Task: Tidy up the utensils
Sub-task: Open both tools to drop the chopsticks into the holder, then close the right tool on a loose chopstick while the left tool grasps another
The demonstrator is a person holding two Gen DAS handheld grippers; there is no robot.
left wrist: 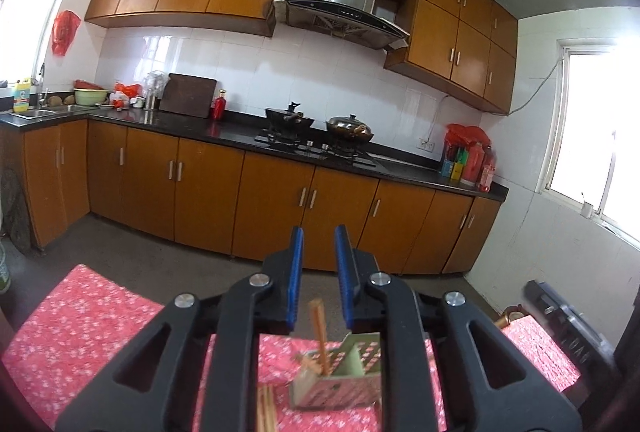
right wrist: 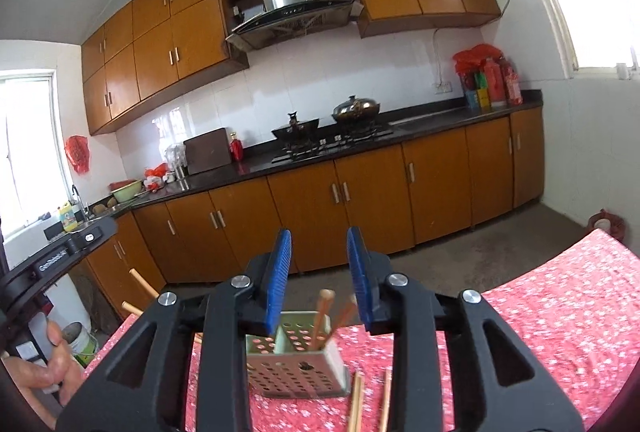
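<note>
Both pairs of fingers released, empty. Perforated holder (right wrist: 298, 360) upright just below right gripper (right wrist: 320, 278), some chopsticks (right wrist: 322, 314) already in. Loose chopsticks (right wrist: 356, 402) on surface (right wrist: 560, 312), awaiting pickup. Left gripper (left wrist: 318, 274) above holder too.

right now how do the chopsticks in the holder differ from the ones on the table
The chopsticks in the holder stand nearly upright inside the perforated utensil holder; the loose chopsticks lie flat on the red floral tablecloth in front of it. The standing ones cluster in one compartment; the loose ones are spread apart. Both look like plain wood.
</note>
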